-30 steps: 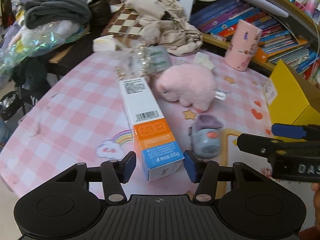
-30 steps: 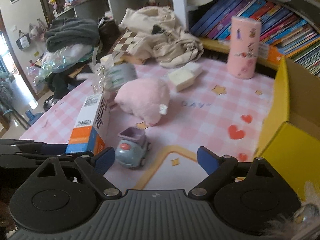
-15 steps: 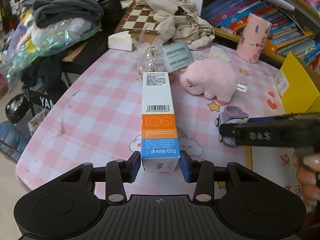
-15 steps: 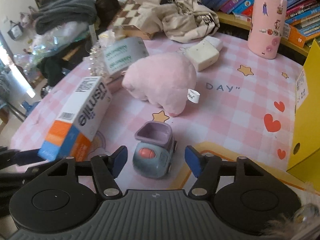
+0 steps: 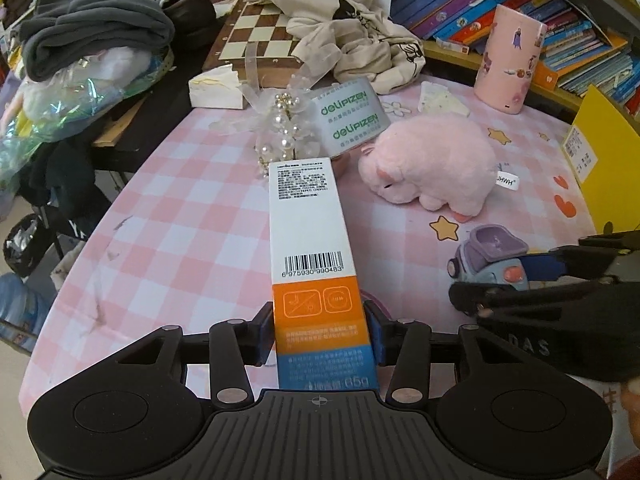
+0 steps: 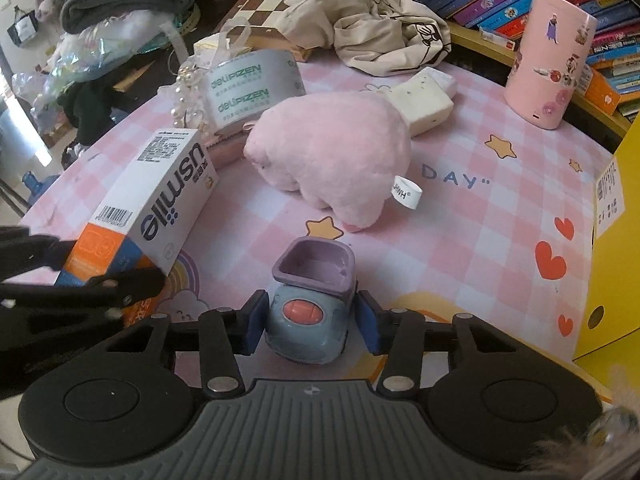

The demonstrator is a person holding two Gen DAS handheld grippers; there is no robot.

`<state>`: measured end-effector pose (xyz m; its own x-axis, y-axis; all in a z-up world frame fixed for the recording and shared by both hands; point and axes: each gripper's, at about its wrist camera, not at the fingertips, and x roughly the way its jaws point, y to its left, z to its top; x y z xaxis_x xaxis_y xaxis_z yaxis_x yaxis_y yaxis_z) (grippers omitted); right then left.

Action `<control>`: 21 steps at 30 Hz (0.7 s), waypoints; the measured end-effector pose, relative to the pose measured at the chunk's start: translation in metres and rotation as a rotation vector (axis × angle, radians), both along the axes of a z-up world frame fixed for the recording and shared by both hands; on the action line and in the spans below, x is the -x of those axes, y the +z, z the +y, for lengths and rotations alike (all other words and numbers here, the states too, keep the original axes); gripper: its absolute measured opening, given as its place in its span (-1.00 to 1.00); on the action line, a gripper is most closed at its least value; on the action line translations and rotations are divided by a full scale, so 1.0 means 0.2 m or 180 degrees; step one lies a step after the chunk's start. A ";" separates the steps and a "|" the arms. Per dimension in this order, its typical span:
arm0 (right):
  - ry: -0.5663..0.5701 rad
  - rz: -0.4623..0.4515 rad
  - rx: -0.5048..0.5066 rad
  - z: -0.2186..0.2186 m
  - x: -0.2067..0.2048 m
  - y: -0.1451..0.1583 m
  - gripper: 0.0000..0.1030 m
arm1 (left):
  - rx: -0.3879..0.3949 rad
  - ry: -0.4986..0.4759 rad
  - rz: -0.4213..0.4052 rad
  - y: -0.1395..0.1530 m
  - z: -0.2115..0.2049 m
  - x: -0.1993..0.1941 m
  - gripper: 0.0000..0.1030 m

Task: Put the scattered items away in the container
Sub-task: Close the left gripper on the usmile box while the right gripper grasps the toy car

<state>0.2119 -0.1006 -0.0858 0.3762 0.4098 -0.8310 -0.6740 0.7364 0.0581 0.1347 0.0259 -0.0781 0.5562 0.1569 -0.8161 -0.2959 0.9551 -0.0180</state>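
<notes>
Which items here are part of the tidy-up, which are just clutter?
Job:
- toothpaste box, in left gripper
- toy car, in right gripper
- pink plush pig
- tape roll
- bead string
- yellow container

Lying about:
- chessboard
- beige cloth bag
- grey clothes
- books
- pink cylinder

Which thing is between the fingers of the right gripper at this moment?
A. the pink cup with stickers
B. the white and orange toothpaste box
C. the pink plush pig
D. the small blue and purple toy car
D: in the right wrist view the right gripper has its blue pads on both sides of the toy car, while the toothpaste box sits in the left gripper.
</notes>
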 end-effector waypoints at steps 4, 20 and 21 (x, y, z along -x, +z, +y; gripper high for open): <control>0.0043 0.0029 0.0051 -0.01 0.03 0.01 -0.14 | 0.0041 -0.0027 -0.0023 -0.01 0.02 0.00 -0.11; 0.0069 0.0095 0.0142 -0.07 0.14 0.01 -0.02 | 0.0112 -0.0185 0.0129 0.01 0.00 0.17 -0.13; 0.0069 0.0091 0.0149 -0.07 0.14 0.00 0.01 | 0.0077 -0.0179 0.0140 0.00 0.00 0.17 -0.07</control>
